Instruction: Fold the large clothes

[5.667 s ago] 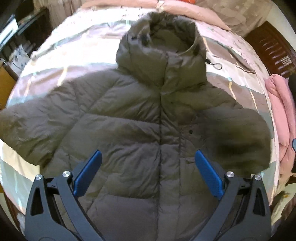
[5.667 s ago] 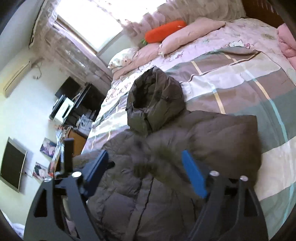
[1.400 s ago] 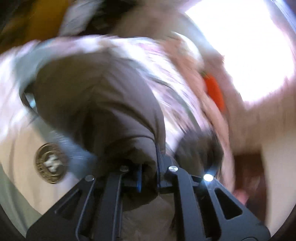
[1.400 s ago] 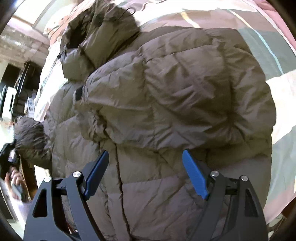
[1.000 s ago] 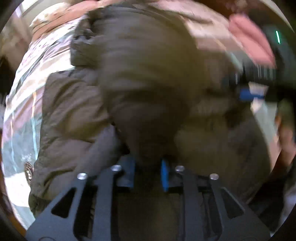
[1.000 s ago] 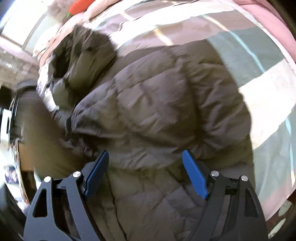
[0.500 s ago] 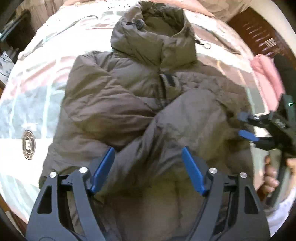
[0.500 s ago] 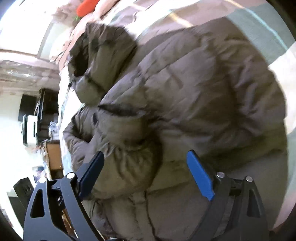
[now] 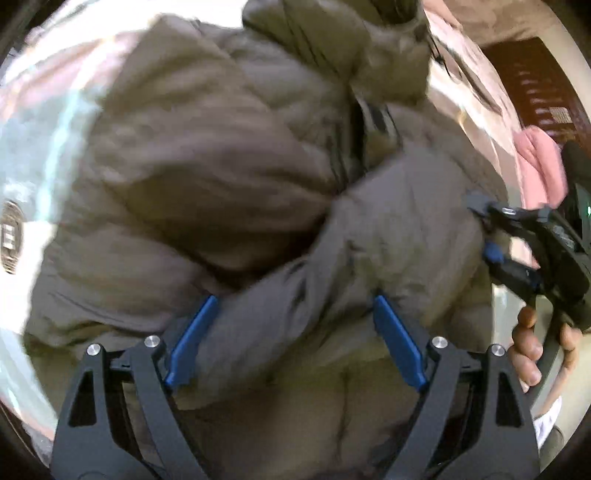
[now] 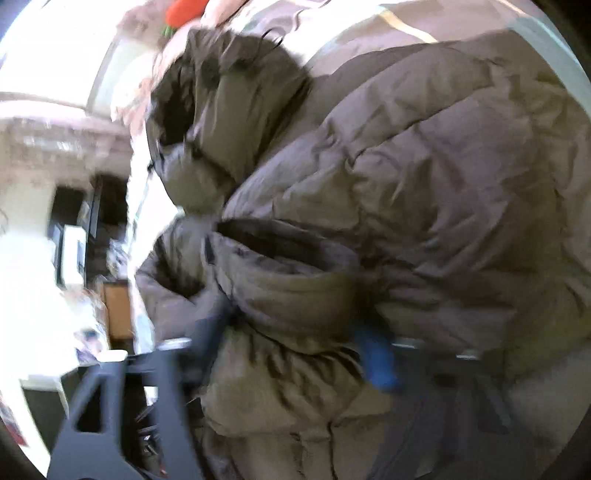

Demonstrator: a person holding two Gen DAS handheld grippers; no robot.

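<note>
Both tongs hang over the one olive puffer jacket (image 9: 258, 177) on the bed (image 10: 388, 22). Left tongs (image 9: 291, 339) are spreading, blue pads wide apart, with a folded sleeve bulging up between them at 12 o'clock but, as far as the blur allows, not pressed. Right tongs (image 10: 295, 350) are closing on the cuff end of a sleeve (image 10: 295, 295) that lies across the jacket's front; fabric sits between the pads, though whether they already press it I cannot tell. In the left view those right tongs (image 9: 487, 236) appear at 3 o'clock by the jacket's side edge, a hand (image 9: 532, 347) gripping the handle. The jacket's long axis runs from the hem near both tongs toward its single hood (image 10: 221, 103) at 11 to 12 o'clock. Two sleeves lie crossed over the chest. The right tongs look nearer to a grip.
</note>
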